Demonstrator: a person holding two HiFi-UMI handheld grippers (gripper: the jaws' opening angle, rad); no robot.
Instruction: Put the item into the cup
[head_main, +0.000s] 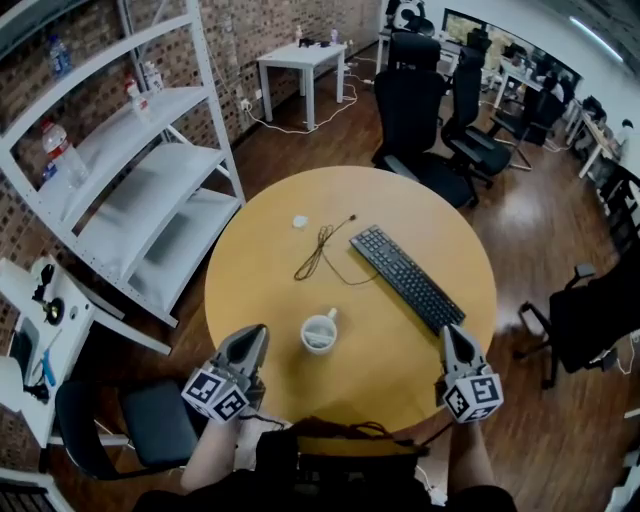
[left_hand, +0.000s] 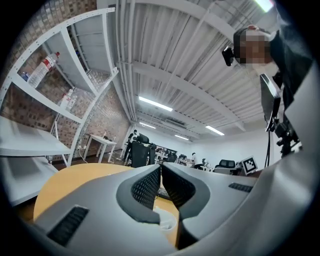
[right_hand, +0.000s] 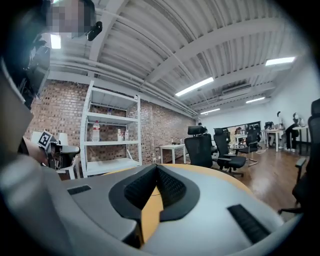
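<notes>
Table (head_main: 262, 272): round and yellow-topped, with both grippers hovering over its near edge, one on each side.
Left gripper (head_main: 257, 332): low at the near left, nose aimed toward the cup. In the left gripper view (left_hand: 161, 167) the two jaws are pressed tip to tip, with nothing caught between them.
Right gripper (head_main: 448, 331): at the near right, just off the near end of the keyboard. In the right gripper view (right_hand: 156, 167) its jaws meet at the tips too, and only bare yellow tabletop shows through the gap beneath them. It carries nothing.
Cup (head_main: 319, 333): white and upright, standing between the two grippers and closer to the left one. Its rim peeks out below the left jaws (left_hand: 168, 223). Something pale shows inside, but I can't tell what.
Item (head_main: 298, 221): a small white piece lying on the far half of the tabletop, near the cable. It is well apart from the cup and from both grippers, with nothing touching it.
Cable (head_main: 322, 247): thin and dark, in a loose loop between the item and the keyboard.
Keyboard (head_main: 407, 278): black, lying on a diagonal to the right of the cup.
Shelf rack (head_main: 130, 190): white, standing left of the table, with a few bottles on it.
Office chairs (head_main: 415, 120): black, grouped beyond the table's far edge.
</notes>
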